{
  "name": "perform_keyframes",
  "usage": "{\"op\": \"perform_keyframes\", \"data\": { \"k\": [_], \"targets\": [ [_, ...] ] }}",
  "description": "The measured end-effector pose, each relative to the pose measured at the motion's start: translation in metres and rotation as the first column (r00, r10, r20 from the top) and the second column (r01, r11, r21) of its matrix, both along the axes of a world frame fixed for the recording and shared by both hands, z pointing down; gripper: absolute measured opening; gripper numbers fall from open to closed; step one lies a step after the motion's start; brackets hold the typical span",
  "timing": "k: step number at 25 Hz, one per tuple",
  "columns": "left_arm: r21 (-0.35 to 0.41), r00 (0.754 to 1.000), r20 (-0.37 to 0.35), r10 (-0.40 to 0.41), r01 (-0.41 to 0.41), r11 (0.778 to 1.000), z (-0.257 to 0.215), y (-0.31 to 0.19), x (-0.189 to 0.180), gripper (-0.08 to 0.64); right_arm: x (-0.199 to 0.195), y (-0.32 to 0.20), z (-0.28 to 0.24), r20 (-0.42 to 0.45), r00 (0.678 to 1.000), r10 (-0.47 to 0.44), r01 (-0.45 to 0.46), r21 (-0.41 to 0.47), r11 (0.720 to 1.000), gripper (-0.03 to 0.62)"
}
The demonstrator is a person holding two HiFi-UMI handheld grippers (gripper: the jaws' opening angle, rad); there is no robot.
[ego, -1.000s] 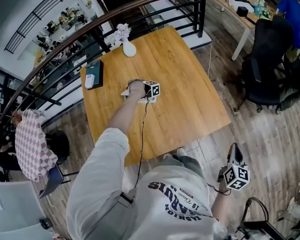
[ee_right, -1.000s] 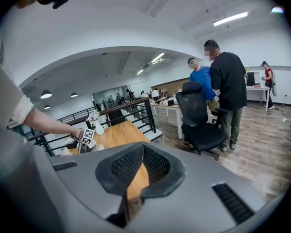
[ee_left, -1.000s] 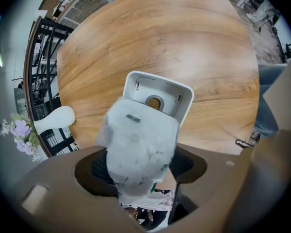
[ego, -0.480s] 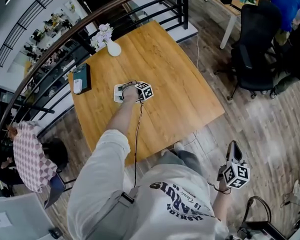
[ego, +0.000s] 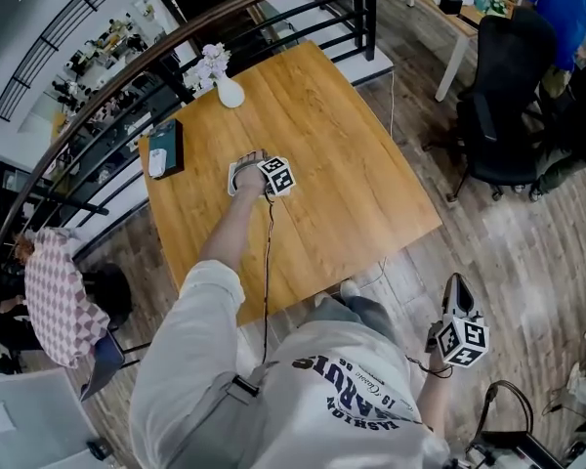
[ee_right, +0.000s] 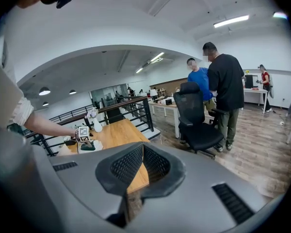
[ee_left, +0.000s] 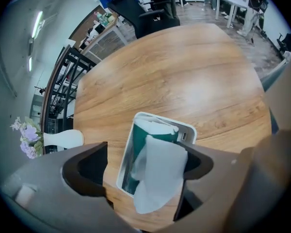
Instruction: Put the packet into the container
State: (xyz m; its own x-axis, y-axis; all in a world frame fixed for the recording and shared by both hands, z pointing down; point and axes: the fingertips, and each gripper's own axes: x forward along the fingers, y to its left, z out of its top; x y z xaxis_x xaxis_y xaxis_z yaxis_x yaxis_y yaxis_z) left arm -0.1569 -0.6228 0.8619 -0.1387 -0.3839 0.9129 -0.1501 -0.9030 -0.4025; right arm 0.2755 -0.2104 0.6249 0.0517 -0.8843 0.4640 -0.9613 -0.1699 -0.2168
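Observation:
A white, rounded-rectangular container (ee_left: 183,126) rests on the wooden table (ee_left: 184,72). Inside it lies the packet (ee_left: 157,176), green with a white flap that sticks out over the near rim. My left gripper (ee_left: 143,166) hovers just above, its jaws opening to either side of the packet; the pads do not press on it. The head view shows this gripper (ego: 250,171) over the container (ego: 236,180) near the table's middle. My right gripper (ego: 458,291) hangs low off the table's near right side, jaws shut (ee_right: 143,165) with nothing between them.
A white vase with flowers (ego: 225,86) stands at the table's far edge, and a dark box (ego: 164,149) lies at its left edge. A black railing (ego: 273,13) runs behind the table. An office chair (ego: 508,106) and standing people (ee_right: 223,91) are to the right.
My left gripper stays at the container, shifted slightly toward its far side. The right gripper has not moved.

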Motion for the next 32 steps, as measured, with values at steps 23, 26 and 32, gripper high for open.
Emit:
{"op": "perform_keyframes", "data": {
  "k": [23,26,32],
  "targets": [
    [0.611,0.957,-0.282,0.072,0.121,0.783,-0.367,0.023,-0.076,0.428,-0.118,-0.111,-0.024,0.012,0.916,-0.400,0.396,0.111,0.911,0.011],
    [0.649,0.914,-0.395,0.096,0.203,0.734,-0.405,0.062,-0.084,0.428,-0.146,-0.127,-0.032,0.004,0.882,-0.472,0.467,0.130,0.874,0.011],
    [0.646,0.779,-0.612,0.134,0.395,0.653,-0.447,0.143,-0.107,0.426,-0.208,-0.157,-0.052,-0.024,0.801,-0.598,0.592,0.174,0.787,0.011]
  ]
}}
